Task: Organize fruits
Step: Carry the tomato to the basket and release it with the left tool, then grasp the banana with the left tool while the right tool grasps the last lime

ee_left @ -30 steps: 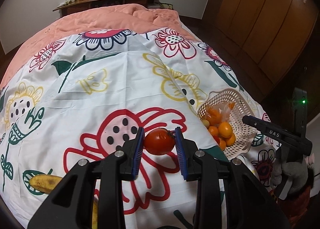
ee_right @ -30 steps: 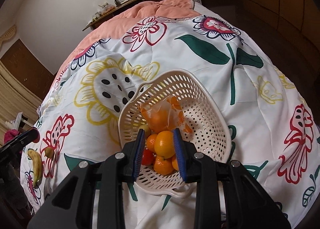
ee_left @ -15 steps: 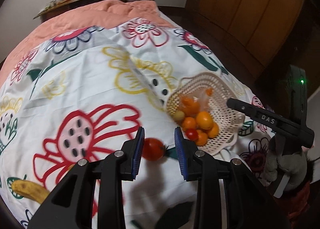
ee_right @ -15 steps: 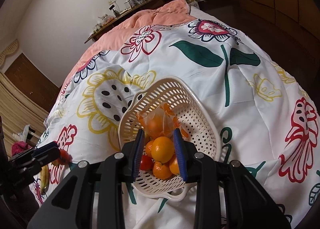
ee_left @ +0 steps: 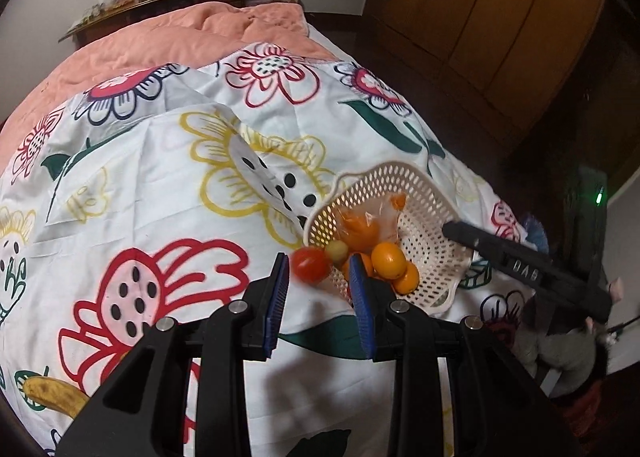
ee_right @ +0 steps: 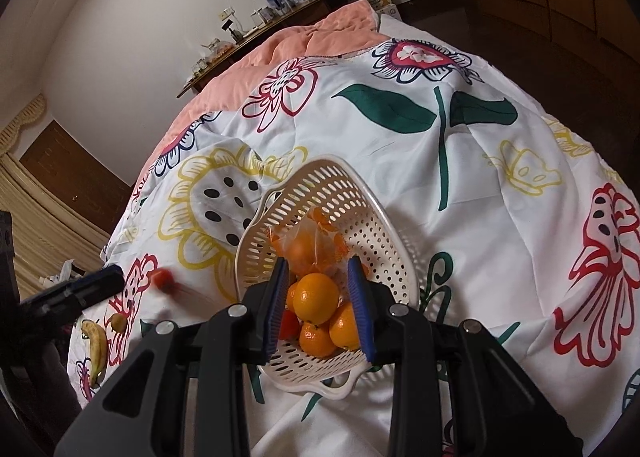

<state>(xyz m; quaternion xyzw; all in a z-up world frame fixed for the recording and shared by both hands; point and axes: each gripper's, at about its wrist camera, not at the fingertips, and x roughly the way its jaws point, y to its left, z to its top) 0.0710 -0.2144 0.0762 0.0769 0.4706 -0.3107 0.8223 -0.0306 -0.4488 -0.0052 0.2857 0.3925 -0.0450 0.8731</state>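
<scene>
Left wrist view looks down on a bed (ee_left: 152, 185) covered with a white flower-print sheet, a peach quilt (ee_left: 192, 37) farther up at 12 o'clock; the left gripper (ee_left: 318, 271) has its blue-padded jaws apart and holds nothing; a red tomato (ee_left: 309, 263) shows between the jaw tips, blurred, just beside the near rim of a cream perforated basket (ee_left: 432, 217) that lies toward 3 o'clock, and whether the tomato touches the sheet cannot be told; inside the basket lie several oranges (ee_left: 388, 259), a small green fruit (ee_left: 337, 251) by the rim and a clear bag of orange fruit (ee_left: 360, 227); a banana (ee_left: 52, 397) lies on the sheet at 8 o'clock, well apart from the basket; the right gripper (ee_left: 520, 269) reaches in from 3 o'clock over the basket's far side; right wrist view has the right gripper (ee_right: 318, 285) above the basket (ee_right: 384, 225), jaws apart with an orange (ee_right: 316, 297) seen between them lower down in the pile, not clamped; a red fruit (ee_right: 289, 325) sits at the pile's 9 o'clock edge; the blurred tomato (ee_right: 163, 279) shows at 9 o'clock beside the left gripper (ee_right: 76, 291), with the banana (ee_right: 96, 349) and a small brownish fruit (ee_right: 117, 322) at 8 o'clock; a wooden shelf (ee_right: 272, 17) of small items stands against the wall at 12 o'clock
</scene>
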